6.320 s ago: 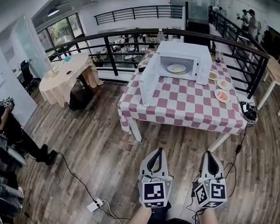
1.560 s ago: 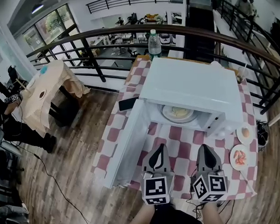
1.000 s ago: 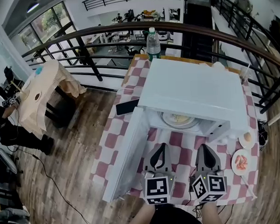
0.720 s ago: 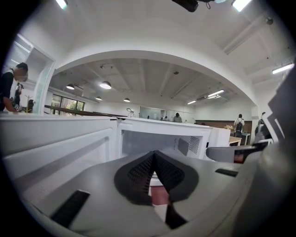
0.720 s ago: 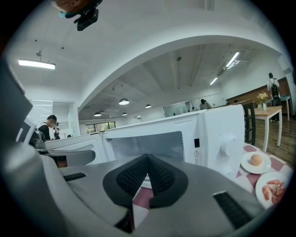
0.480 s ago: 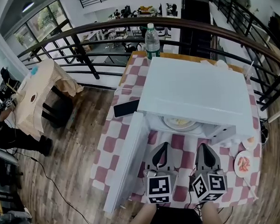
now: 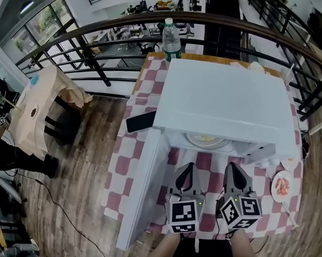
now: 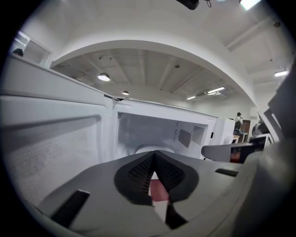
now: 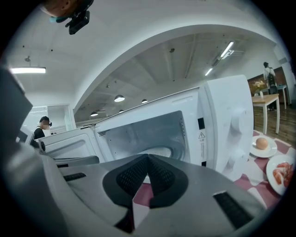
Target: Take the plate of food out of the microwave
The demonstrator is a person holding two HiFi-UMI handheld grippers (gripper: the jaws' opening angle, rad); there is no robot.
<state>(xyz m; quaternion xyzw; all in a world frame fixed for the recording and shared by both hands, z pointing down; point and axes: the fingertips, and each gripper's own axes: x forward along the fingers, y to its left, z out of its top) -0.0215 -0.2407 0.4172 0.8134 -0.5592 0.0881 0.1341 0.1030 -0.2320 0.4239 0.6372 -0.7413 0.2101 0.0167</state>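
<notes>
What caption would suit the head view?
Left gripper and right gripper, both shut, face the open microwave holding a plate of food.

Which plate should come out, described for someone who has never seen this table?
A white microwave stands on the red-checked table, door open. The plate of pale food lies inside its cavity. The two other plates sit outside on the cloth.

Straight shot from the front: the boxy white microwave (image 7: pixel 223 102) gapes toward the near edge of the red-and-white checked table (image 7: pixel 204 163). Its white door (image 7: pixel 144 189) swings out on the left and walls that side off right down to the near-left corner. On the right, the control panel (image 7: pixel 259 151) blocks the way, and a small white plate of orange food (image 7: pixel 279 185) plus a white plate with an egg (image 9: pixel 262 147) crowd the right edge. Inside, only the white plate of pale food (image 7: pixel 206 140) sits low, with open room above it.
</notes>
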